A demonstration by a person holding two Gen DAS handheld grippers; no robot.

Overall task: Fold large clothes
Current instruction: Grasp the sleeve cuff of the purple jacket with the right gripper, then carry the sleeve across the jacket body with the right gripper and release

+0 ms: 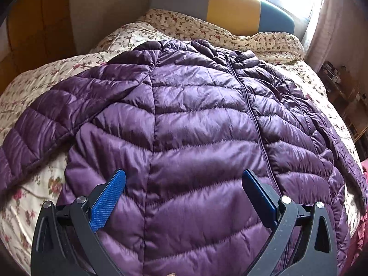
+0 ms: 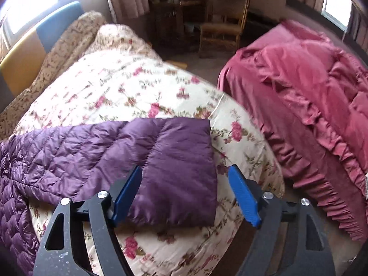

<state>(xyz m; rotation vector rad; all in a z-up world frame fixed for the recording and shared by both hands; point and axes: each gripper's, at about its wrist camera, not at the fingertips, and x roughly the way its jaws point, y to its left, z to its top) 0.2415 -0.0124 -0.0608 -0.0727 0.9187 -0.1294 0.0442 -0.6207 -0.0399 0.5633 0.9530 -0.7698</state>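
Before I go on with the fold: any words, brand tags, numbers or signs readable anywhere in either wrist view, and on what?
None can be read.
Purple puffer jacket: no tag, logo or print shows on the front or on the sleeve.
Floral quilt: flower pattern only.
Items on the shelf by the curtain: too small and blurred to tell.

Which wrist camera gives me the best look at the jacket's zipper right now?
The left wrist view. There the zipper runs closed down the front of the purple jacket, visible from collar toward hem. The right wrist view shows only one sleeve lying on the floral quilt, with no zipper in sight.
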